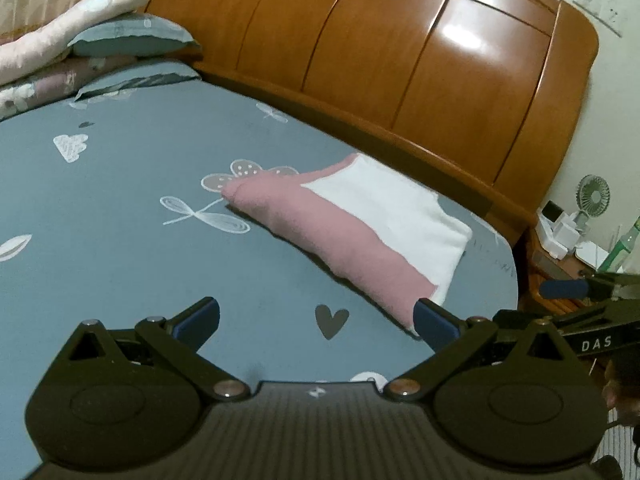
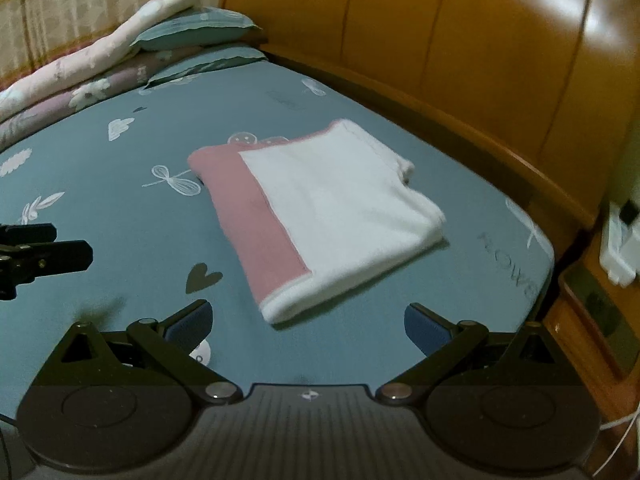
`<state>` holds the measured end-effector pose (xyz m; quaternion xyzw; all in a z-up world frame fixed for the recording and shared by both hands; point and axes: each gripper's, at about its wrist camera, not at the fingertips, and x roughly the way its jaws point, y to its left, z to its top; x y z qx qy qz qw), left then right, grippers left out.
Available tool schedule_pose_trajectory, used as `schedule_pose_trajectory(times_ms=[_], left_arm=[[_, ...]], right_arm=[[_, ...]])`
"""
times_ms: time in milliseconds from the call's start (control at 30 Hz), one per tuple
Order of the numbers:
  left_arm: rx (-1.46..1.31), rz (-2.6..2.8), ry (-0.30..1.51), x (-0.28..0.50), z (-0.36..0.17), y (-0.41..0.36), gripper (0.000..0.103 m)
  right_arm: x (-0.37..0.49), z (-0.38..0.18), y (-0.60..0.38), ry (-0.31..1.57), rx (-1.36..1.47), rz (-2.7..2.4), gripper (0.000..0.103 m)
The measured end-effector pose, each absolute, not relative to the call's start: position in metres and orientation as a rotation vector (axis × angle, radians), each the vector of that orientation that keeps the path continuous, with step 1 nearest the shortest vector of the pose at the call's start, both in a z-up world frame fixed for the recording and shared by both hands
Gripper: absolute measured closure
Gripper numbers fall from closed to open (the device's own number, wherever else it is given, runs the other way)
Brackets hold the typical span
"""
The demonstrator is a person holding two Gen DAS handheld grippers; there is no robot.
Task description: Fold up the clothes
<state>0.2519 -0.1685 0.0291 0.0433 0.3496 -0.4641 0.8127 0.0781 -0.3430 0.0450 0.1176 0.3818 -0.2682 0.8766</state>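
The left tool is closest to us, with its two blue pads spread wide and nothing between them. The right tool is the same: wide open and holding nothing. Both hang just above the bed, near the front edge of the cloth but not touching it.

The folding looks almost done, or all done. The cloth is already a neat flat packet, and no loose bits stick out. Maybe one more fold could make it smaller, but I cannot tell if that is wanted.

The bed has a blue-grey sheet with white flowers and a dark heart. The folded cloth lies on the sheet past the heart, close to the brown wooden headboard. It is soft and thick. The top is white, and a pink strip shows along its left side.
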Motion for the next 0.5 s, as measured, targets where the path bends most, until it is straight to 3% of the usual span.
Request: schedule_pose_trajectory(times_ms=[500], left_arm=[[0.189, -0.925, 0.9, 0.244, 0.031, -0.181, 0.001]], right_arm=[[0.059, 0.027, -0.357, 0.756, 0.415, -0.629, 0.0]])
